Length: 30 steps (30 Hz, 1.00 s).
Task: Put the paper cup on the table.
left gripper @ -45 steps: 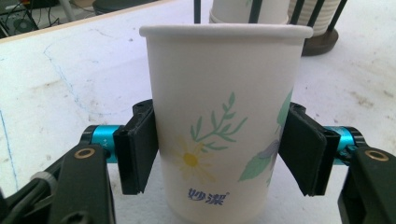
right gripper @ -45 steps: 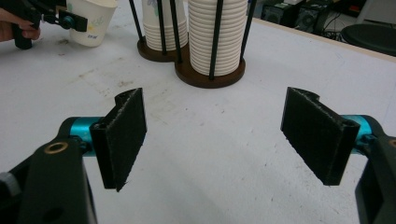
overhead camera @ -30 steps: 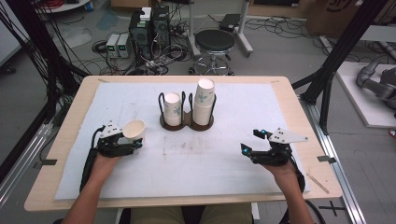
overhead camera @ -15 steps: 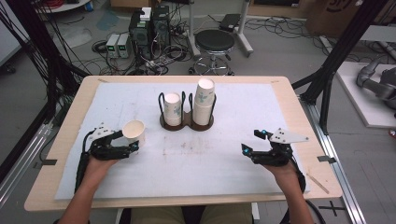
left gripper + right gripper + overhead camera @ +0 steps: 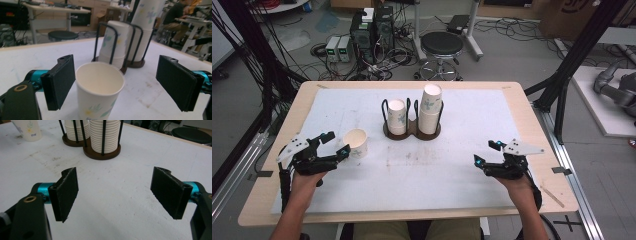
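Note:
A white paper cup (image 5: pixel 356 142) with a flower print stands upright on the white table cover, left of centre. My left gripper (image 5: pixel 338 143) is open just to its left. In the left gripper view the cup (image 5: pixel 100 92) stands between the spread jaws of that gripper (image 5: pixel 120 83) and touches neither pad. A dark wire cup holder (image 5: pixel 412 131) at the table's middle carries a short cup stack (image 5: pixel 396 116) and a taller stack (image 5: pixel 430 107). My right gripper (image 5: pixel 485 152) rests open at the right, with nothing between the jaws (image 5: pixel 117 192).
The table cover (image 5: pixel 437 170) is stained near its middle. In the right gripper view the holder (image 5: pixel 100 151) and the single cup (image 5: pixel 27 130) lie ahead. Beyond the far table edge are a stool (image 5: pixel 441 45), computer boxes (image 5: pixel 372 30) and cables.
The cup, tilted at the left gripper's tips a second ago, now stands upright on the cover. The left gripper has drawn back a little to the left. The right gripper has not moved.

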Motion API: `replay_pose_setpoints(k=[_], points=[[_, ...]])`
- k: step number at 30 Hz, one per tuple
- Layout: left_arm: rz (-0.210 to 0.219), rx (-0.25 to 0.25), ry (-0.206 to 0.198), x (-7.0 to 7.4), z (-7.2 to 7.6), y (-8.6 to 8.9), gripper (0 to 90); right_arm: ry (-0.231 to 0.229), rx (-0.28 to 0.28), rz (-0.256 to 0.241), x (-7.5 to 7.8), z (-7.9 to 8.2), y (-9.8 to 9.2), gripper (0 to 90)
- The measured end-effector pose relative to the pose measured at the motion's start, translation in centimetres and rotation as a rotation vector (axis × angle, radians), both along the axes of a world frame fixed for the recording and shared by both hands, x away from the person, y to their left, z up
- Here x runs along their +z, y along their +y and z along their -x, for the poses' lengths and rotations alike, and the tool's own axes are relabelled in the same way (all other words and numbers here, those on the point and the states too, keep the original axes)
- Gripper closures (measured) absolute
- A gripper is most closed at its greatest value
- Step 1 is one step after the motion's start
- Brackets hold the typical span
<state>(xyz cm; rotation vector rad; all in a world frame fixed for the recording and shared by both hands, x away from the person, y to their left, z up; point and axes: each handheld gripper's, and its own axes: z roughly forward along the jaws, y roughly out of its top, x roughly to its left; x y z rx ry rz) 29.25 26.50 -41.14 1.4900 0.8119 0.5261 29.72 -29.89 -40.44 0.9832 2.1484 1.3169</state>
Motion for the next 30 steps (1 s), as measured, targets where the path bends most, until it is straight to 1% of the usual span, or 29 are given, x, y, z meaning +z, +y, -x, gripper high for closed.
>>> replay_pose_setpoints(k=[2,5,9,12,16,19,22,24,26,30], points=[[-0.007,-0.004,-0.013,0.1,0.1,-0.5,15.8,0.003,-0.005,-0.006,-0.1,0.1,-0.2,22.9],[-0.013,-0.013,-0.016,0.1,0.0,-0.9,15.8,0.005,-0.017,-0.019,-0.2,0.2,-0.5,22.6],[-0.022,-0.015,-0.021,0.1,0.0,-1.2,15.9,0.008,-0.022,-0.02,-0.2,0.4,-0.6,22.5],[-0.021,-0.014,-0.024,0.1,0.1,-1.2,15.9,0.004,-0.022,-0.027,-0.2,0.5,-0.7,22.5],[-0.017,-0.025,-0.037,0.2,0.3,-1.3,15.9,0.002,-0.024,-0.029,-0.1,0.8,-0.5,22.4],[-0.033,-0.032,-0.048,0.2,0.5,-1.4,15.9,-0.005,-0.029,-0.025,0.0,1.1,-0.4,22.4],[-0.034,-0.034,-0.05,0.1,0.7,-1.4,15.9,-0.014,-0.037,-0.026,0.1,1.4,-0.4,22.4],[-0.036,-0.033,-0.051,0.1,0.9,-1.2,15.9,-0.012,-0.04,-0.029,0.2,1.6,-0.3,22.4],[-0.026,-0.028,-0.051,0.2,0.9,-1.1,15.9,-0.02,-0.042,-0.032,0.3,1.7,-0.3,22.4],[-0.027,-0.023,-0.047,0.1,0.8,-1.0,16.0,-0.018,-0.042,-0.03,0.3,1.6,-0.2,22.4]])
